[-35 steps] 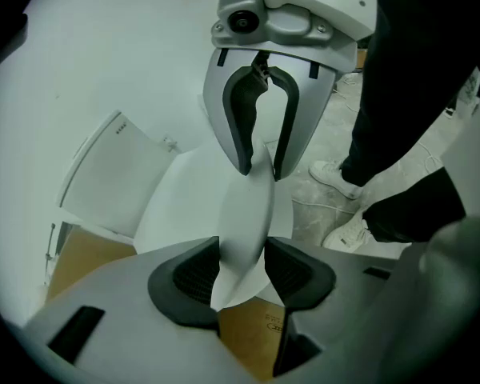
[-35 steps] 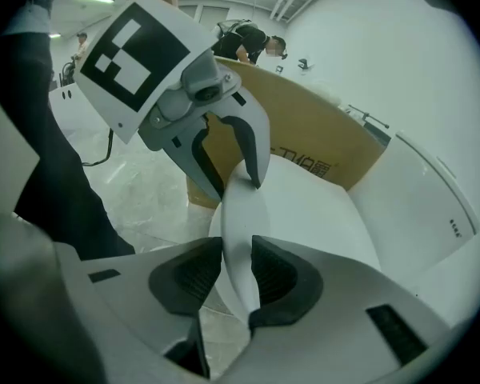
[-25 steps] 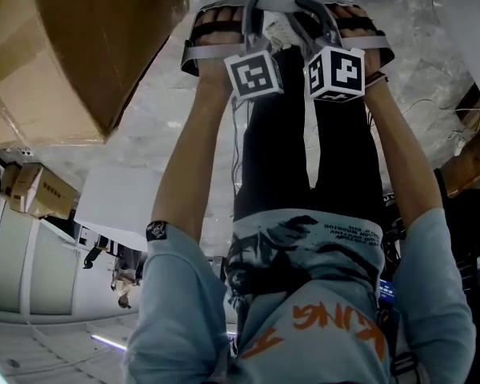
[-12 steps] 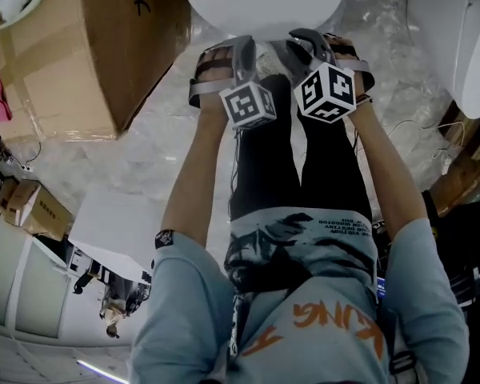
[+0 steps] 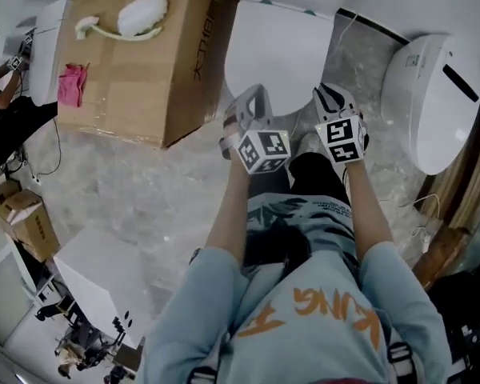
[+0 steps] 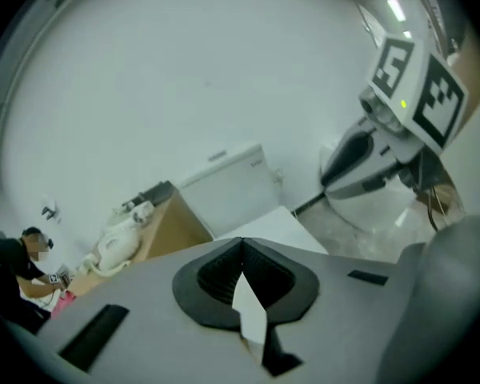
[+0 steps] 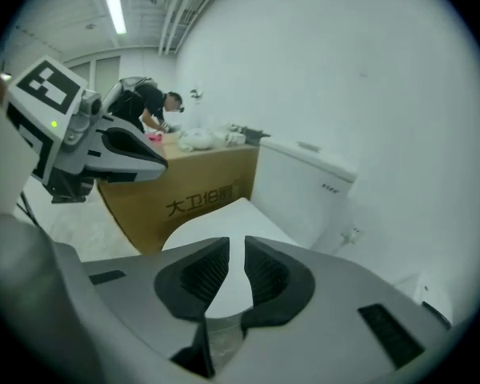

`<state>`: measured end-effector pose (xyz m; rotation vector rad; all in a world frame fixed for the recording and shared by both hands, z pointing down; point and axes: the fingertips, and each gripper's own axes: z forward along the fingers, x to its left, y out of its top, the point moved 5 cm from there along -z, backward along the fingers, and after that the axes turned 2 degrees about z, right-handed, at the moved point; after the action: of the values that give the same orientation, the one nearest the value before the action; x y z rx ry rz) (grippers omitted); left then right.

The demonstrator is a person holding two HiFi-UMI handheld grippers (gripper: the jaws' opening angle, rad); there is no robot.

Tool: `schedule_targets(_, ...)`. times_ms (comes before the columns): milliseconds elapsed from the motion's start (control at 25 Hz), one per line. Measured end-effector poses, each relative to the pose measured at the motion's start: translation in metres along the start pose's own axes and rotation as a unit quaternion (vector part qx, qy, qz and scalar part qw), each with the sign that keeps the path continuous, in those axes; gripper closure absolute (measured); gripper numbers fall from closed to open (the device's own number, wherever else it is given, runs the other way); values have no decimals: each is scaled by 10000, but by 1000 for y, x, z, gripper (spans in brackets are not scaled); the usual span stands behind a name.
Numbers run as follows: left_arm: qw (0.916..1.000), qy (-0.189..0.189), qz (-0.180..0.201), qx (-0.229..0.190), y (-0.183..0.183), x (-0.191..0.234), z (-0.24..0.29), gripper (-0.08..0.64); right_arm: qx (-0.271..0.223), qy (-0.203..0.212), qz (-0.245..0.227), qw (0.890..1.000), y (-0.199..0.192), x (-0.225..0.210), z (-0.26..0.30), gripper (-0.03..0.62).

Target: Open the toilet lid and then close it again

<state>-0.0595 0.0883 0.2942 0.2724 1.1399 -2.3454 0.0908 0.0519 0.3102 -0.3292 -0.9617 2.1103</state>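
Head view shows smooth white oval toilet lid (image 5: 278, 58) beside brown carton (image 5: 144, 62).

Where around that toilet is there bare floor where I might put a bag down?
The widest bare floor lies between the cardboard box, the white panel and the person. A narrower strip runs between the toilet and the second toilet. The box top is cluttered: a pink cloth, a white object.
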Motion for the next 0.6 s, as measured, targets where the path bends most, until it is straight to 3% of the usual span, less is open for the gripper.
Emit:
schedule_targets(80, 9974, 324, -457, -463, 53, 20, -14, 534, -355, -281, 341, 9984, 34, -29, -26, 526)
schedule_targets(200, 9863, 570, -1007, -1175, 132, 39, -41, 533, -1009, -691, 791, 9893, 86, -73, -76, 560)
schedule_targets(400, 9557, 810, -1529, -2380, 245, 66, -88, 533, -2139, -1033, 1167, 9643, 168, -126, -154, 580)
schedule_targets(480, 9442, 879, -1561, -2763, 278, 78, -108, 533, -2600, -1124, 1164, 9520, 195, -137, -187, 580)
schedule_targets(600, 9202, 892, -1866, -3324, 319, 105, -138, 534, -3246, -1155, 974, 9337, 239, -146, -228, 580)
